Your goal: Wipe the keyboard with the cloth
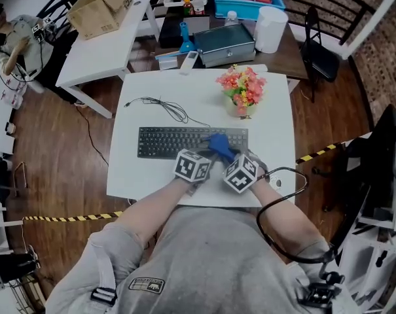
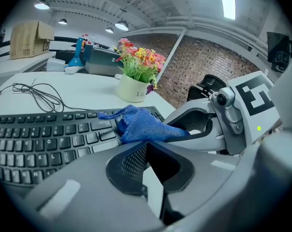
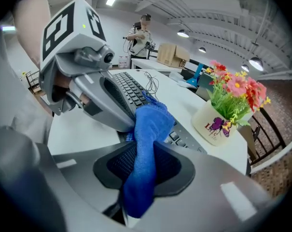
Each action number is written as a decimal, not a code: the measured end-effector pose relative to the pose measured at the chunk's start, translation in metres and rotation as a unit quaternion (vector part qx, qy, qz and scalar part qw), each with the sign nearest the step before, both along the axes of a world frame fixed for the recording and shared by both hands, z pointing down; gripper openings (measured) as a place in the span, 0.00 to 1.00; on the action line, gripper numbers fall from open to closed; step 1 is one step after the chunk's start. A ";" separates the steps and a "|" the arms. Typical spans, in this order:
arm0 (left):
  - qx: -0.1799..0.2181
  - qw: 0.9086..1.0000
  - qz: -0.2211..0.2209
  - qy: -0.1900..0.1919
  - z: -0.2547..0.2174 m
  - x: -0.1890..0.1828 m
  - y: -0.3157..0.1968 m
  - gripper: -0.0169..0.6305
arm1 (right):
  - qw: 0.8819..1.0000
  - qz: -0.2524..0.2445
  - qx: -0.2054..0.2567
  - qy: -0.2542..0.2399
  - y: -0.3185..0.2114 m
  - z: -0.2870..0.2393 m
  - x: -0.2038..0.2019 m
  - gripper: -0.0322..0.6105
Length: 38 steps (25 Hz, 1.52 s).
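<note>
- Right tongs clamp the cloth, centre frame; left tongs sit together, empty.
- Best, I'd say: drag it flat along the keyboard, pressing lightly.

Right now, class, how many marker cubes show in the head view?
2: one cube on the left tongs, over the keyboard's near edge; another cube on the right tongs beside it, gripping the cloth.

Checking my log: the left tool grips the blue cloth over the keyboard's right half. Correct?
No. The right tool grips the blue cloth over the keyboard's right half; the right gripper view shows it clamped there. The left tool is shut, empty.
</note>
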<state>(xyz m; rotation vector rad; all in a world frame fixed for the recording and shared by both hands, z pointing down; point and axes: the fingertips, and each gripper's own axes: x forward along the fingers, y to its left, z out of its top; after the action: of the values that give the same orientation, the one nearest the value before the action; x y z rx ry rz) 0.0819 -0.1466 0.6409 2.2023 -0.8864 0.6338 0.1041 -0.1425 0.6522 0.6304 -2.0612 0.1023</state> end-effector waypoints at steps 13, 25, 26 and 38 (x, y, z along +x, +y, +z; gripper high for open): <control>-0.001 1.000 -0.015 0.009 0.003 -0.003 0.012 0.02 | 1.000 -0.029 -0.001 0.000 0.010 0.001 -0.003 0.22; 0.010 0.998 -0.057 0.005 -0.015 -0.057 -0.038 0.02 | 0.999 -0.029 0.020 -0.003 -0.063 -0.014 -0.053 0.22; 0.010 0.998 -0.059 0.006 -0.016 -0.060 -0.041 0.02 | 0.999 -0.026 0.020 -0.001 -0.067 -0.014 -0.055 0.22; -0.005 0.999 -0.046 0.007 -0.009 -0.062 -0.029 0.02 | 1.000 -0.025 0.000 -0.001 -0.048 -0.009 -0.060 0.22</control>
<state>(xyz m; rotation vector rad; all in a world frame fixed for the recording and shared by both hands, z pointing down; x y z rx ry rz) 0.0197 -0.1755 0.6320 2.1414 -0.9678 0.5766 0.0445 -0.1910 0.6428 0.5775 -2.0773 0.0741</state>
